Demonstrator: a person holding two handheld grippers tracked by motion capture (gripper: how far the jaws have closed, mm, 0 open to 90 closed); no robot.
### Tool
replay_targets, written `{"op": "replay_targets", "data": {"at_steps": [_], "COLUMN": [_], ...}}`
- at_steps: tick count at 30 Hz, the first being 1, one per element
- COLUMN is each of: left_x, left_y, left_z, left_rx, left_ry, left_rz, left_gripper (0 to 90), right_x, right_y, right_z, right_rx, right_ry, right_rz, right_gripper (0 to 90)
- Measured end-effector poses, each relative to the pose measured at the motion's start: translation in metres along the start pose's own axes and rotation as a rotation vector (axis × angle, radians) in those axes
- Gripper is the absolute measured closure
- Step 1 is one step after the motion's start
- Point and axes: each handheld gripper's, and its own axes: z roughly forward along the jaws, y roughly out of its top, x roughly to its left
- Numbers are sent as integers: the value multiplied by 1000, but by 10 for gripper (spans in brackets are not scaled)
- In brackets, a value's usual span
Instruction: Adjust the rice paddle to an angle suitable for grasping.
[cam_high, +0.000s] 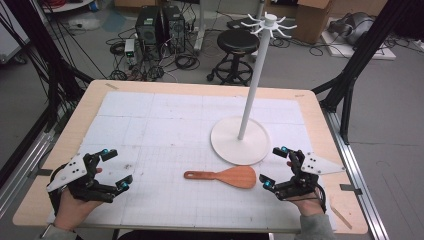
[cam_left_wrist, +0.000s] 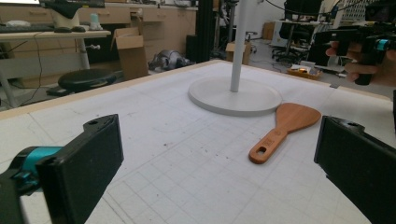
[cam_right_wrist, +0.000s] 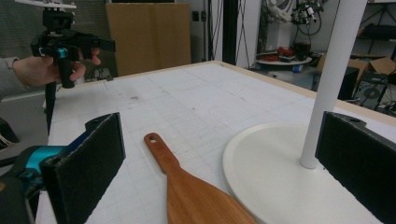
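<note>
A wooden spatula (cam_high: 224, 176) lies flat on the white gridded mat, its handle pointing left; it also appears in the left gripper view (cam_left_wrist: 283, 127) and close up in the right gripper view (cam_right_wrist: 187, 186). Just behind it stands a white rack (cam_high: 245, 131) with a round base, a tall pole and hooks on top. My left gripper (cam_high: 114, 169) rests near the table's front left, open, with nothing between its jaws. My right gripper (cam_high: 275, 166) sits just right of the spatula's blade, open and holding nothing.
The mat covers a wooden table (cam_high: 320, 120). Behind the table are a black stool (cam_high: 237, 42), computer towers (cam_high: 159, 24) and cables on the floor. Black frame posts (cam_high: 350, 75) stand at both sides.
</note>
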Motion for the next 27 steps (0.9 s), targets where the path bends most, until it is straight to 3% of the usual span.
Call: {"op": "replay_targets", "data": {"at_steps": [4,10,15,19,20,27], "left_x": [0,1,0,0,1,2], "left_y": [0,-1,-2,-2,-2,-2], "left_z": [0,1,2,2,2,1], "left_rx": [7,15,21,22,24,26], "left_ry": [1,3,3,4,4,7], "left_rz": [1,1,-3,-3,-3,-10], "left_gripper": [17,17,17,17,17,17], "right_x": [0,0,0,2,2,5], "right_y": [0,0,0,1,1,3], "right_z": [1,4,6,7,8,11], "right_rx": [7,5,13,21,23,40], "right_ry": [-4,-54,-66,-67,-64,-35], "right_rz": [2,22,7,-12,-9,-27], "right_gripper": [0,0,0,97,168,422]}}
